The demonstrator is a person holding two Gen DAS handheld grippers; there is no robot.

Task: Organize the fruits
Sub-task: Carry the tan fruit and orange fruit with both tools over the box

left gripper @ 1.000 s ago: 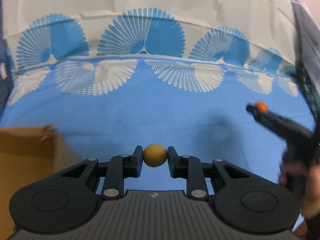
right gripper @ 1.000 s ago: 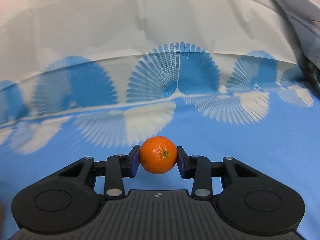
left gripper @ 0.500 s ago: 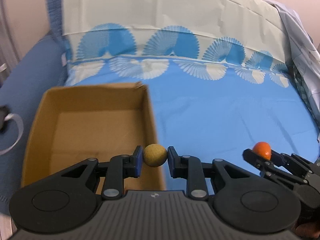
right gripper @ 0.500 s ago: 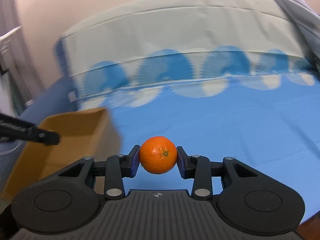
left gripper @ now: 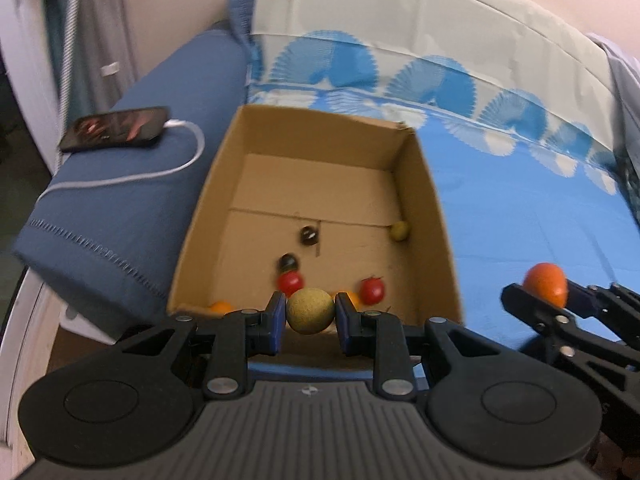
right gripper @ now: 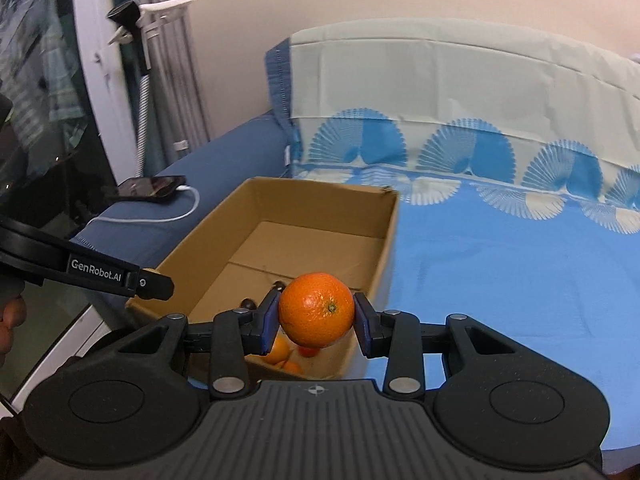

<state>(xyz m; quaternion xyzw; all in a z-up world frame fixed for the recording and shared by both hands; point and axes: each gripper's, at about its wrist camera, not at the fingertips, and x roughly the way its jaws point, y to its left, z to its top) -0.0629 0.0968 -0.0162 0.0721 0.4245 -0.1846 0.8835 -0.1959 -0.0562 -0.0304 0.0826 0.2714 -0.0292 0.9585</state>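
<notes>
While both grippers carry fruit, the cardboard box is the thing everything is arranged around. The left gripper is clenched on a small tan-yellow round fruit, pinched at its widest part between the two blue-padded fingers; it hangs over the box's near wall, which suits a drop straight down onto the box floor. The right gripper is likewise clamped on an orange, gripped across its middle with the stem end facing the camera. From the left wrist view it sits just outside the box's right wall, above the blue bedsheet, so I judge it has a little sideways travel left before release.

Inside the box lie two red tomatoes, two dark round fruits, a yellowish one against the right wall, and orange pieces near the front wall. They are spread loosely (nothing is stacked), which leaves bare floor toward the far wall for more.

Motion blur softens the left view, so what kind the dark fruits are is hard to say. The held fruit and the fingers cover part of the box's near wall, and the orange pieces there are only partly seen. Beyond the box's left wall, a phone on its white cable lies on a dark blue cushion.
</notes>
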